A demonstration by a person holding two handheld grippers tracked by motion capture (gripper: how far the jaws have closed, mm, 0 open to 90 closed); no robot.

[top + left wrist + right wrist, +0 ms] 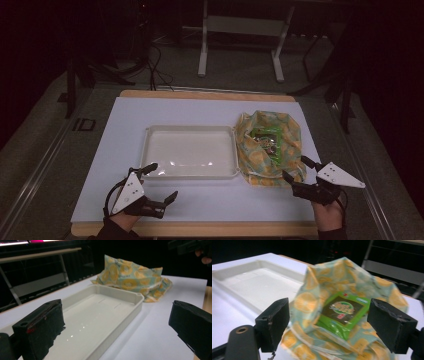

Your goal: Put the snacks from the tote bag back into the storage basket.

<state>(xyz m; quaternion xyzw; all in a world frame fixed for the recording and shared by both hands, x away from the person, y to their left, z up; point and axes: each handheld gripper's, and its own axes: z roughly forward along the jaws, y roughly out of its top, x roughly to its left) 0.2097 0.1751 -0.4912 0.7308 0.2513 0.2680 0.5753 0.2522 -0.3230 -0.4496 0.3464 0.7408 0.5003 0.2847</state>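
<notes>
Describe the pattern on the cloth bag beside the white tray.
Orange citrus slices on pale green; the cloth bag shows it best in the left gripper view.

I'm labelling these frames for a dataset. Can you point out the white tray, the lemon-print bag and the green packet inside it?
white tray (234, 150): high view, right rim.
lemon-print bag (130, 275): left gripper view, middle of its side.
green packet (342, 311): right gripper view, printed face.

Some things are hard to see

The words on the green packet (342, 312) inside the lemon bag (352, 290) are too blurry to read. The bag's near end runs off the bottom of the right gripper view. In the left gripper view, the white tray (100, 315) is cut off at the bottom.
</notes>
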